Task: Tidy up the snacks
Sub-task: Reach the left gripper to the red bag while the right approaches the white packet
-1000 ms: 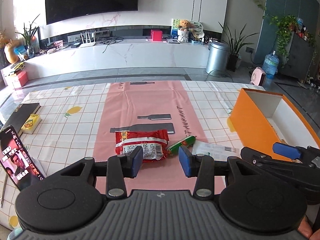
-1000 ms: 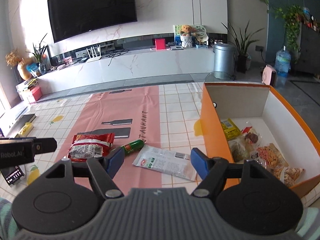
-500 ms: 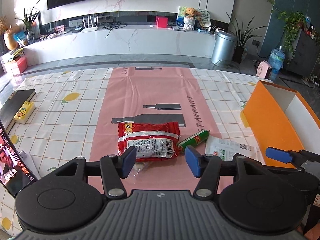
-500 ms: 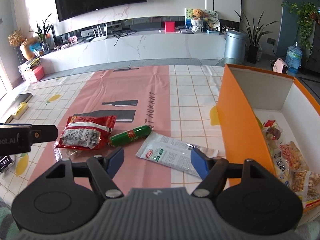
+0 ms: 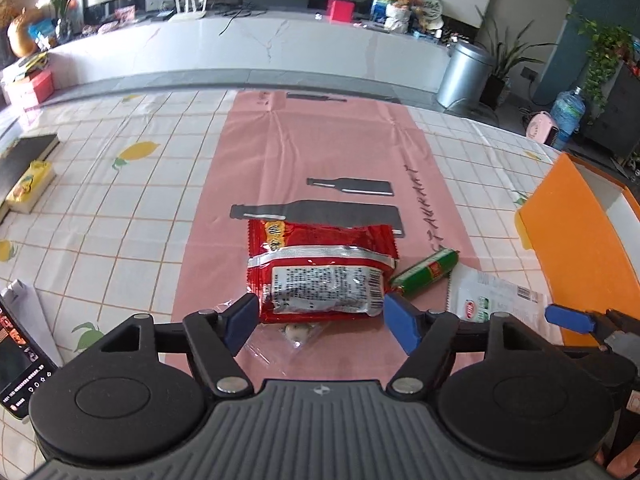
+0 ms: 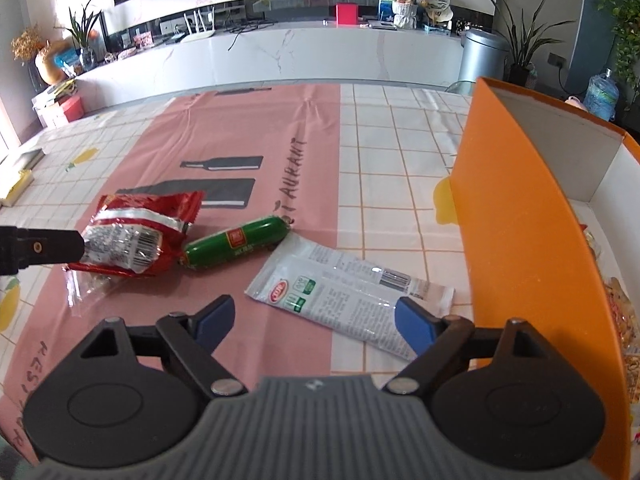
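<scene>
Left hand-held gripper: jaws just opened wide, empty; red packet at 12 o'clock, long axis crosswise. Right hand-held gripper: likewise widened, empty, nearer white sachet. Sausage between both. Box at 3 o'clock.

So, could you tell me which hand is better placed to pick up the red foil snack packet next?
Left. The left gripper is open with the red foil snack packet between its fingers. The right gripper is over the white plastic sachet.
</scene>
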`<state>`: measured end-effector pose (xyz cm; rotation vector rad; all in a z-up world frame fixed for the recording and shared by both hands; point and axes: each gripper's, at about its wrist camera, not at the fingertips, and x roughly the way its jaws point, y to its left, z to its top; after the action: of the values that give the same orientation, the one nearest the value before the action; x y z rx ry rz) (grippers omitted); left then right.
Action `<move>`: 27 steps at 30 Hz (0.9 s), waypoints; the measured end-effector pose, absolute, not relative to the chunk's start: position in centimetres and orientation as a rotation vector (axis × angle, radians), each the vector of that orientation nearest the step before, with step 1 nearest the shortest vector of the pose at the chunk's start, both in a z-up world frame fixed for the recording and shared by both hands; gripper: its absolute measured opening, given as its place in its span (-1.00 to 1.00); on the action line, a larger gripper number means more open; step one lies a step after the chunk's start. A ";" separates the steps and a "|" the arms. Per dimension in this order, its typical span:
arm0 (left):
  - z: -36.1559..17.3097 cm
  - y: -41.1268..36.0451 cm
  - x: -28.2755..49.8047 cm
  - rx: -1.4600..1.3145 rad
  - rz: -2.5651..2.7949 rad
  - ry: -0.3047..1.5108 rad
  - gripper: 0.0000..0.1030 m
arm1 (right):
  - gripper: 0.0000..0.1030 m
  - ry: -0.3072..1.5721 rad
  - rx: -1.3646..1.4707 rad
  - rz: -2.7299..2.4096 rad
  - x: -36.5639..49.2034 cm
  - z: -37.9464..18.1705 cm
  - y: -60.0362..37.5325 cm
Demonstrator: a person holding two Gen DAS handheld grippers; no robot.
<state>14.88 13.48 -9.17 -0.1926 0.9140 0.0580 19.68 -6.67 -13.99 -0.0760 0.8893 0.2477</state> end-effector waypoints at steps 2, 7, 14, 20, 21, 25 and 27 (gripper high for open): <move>-9.8 14.0 15.5 -0.204 0.057 0.923 0.64 | 0.65 0.902 -0.081 0.253 20.3 -14.5 -6.7; -11.6 14.9 16.7 -0.221 0.060 0.955 0.64 | 0.77 0.935 -0.097 0.242 21.8 -16.1 -7.1; -12.5 14.6 16.3 -0.288 -0.032 0.997 0.52 | 0.79 0.959 -0.074 0.248 21.6 -16.8 -7.1; -12.1 12.9 15.7 -0.319 -0.158 1.016 0.50 | 0.77 0.967 -0.047 0.342 20.0 -16.3 -5.7; -12.1 12.7 15.7 -0.322 -0.171 1.018 0.50 | 0.77 0.969 -0.043 0.365 19.9 -16.2 -5.5; -11.0 12.4 15.1 -0.260 -0.146 0.989 0.50 | 0.65 0.953 -0.072 0.395 19.5 -15.5 -5.3; -10.1 12.5 15.0 -0.215 -0.133 0.960 0.50 | 0.65 0.931 -0.083 0.384 19.8 -15.0 -5.7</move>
<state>14.96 12.54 -10.12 -0.2149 0.9598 -0.1333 19.76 -5.70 -15.02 -0.0826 0.9306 0.3841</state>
